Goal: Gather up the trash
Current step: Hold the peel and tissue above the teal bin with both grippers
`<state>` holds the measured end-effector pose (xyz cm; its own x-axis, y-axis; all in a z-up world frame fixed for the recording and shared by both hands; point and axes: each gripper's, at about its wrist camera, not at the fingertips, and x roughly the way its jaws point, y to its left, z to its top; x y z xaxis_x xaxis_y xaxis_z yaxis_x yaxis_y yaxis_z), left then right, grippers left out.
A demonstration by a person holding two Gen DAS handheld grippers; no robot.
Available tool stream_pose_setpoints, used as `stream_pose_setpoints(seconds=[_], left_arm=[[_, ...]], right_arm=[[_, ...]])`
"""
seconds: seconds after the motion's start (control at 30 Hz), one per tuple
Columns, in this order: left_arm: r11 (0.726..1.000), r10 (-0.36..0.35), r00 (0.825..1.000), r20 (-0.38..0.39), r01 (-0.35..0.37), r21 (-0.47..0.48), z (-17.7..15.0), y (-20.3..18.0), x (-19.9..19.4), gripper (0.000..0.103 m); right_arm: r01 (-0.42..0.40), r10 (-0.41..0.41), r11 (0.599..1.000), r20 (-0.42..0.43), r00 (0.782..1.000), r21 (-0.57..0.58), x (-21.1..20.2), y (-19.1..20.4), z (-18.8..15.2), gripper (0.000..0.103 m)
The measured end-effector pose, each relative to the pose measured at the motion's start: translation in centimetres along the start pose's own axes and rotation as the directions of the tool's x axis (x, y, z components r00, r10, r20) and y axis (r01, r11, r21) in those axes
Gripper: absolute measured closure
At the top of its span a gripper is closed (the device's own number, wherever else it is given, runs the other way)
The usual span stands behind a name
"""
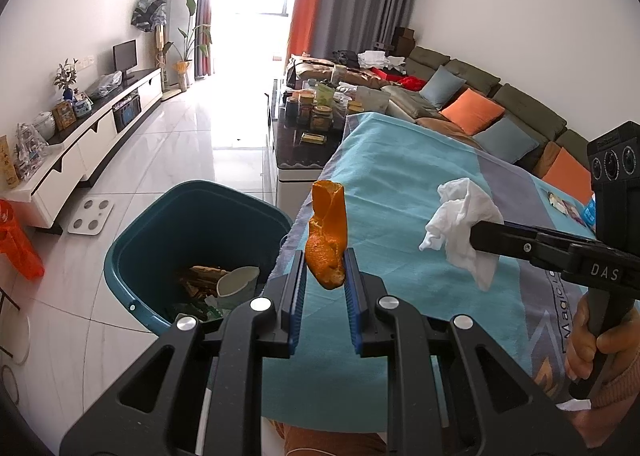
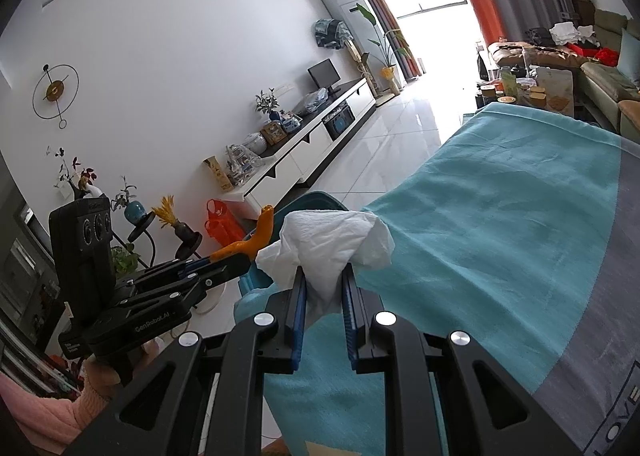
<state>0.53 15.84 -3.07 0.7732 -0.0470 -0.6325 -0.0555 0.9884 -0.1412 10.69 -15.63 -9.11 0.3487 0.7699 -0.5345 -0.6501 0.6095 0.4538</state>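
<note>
The room is a long living room with glossy white floor tiles (image 1: pixel 192 128), a white wall, and grey and orange curtains (image 1: pixel 344 0) beside a very bright window. A low white TV cabinet (image 1: pixel 100 124) runs along the wall; a dark green sofa (image 1: pixel 516 104) with orange and blue cushions stands on the other side.

The tabletop (image 1: pixel 400 184) is covered with a soft woven cloth, turquoise with a grey band and printed letters; its surface looks a little fuzzy and wrinkled. Just beside the left edge of the tabletop, on the floor, stands a dark teal plastic bin (image 1: pixel 132 252) with rounded corners. Inside it lie a pale paper cup and some brown scraps.

The left tongs (image 1: pixel 325 276) are narrow and pinch an orange peel (image 1: pixel 328 232), curled and pitted, which stands up above the left edge of the tabletop, next to the bin. The right tongs (image 2: pixel 324 288) are also narrow and squeeze a crumpled white tissue (image 2: pixel 328 240), thin and creased, held in the air over the cloth near the same edge.
</note>
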Motion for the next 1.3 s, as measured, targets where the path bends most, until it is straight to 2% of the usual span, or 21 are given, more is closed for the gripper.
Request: stream_pose_setpoints(seconds=[1.3], left_arm=[[0.998, 0.057, 0.998, 0.009, -0.056, -0.035, -0.1, 1.1, -0.2, 0.084]], right_arm=[[-0.028, 0.025, 0.998, -0.047, 0.999, -0.064, 2.7, 2.1, 1.2, 0.088]])
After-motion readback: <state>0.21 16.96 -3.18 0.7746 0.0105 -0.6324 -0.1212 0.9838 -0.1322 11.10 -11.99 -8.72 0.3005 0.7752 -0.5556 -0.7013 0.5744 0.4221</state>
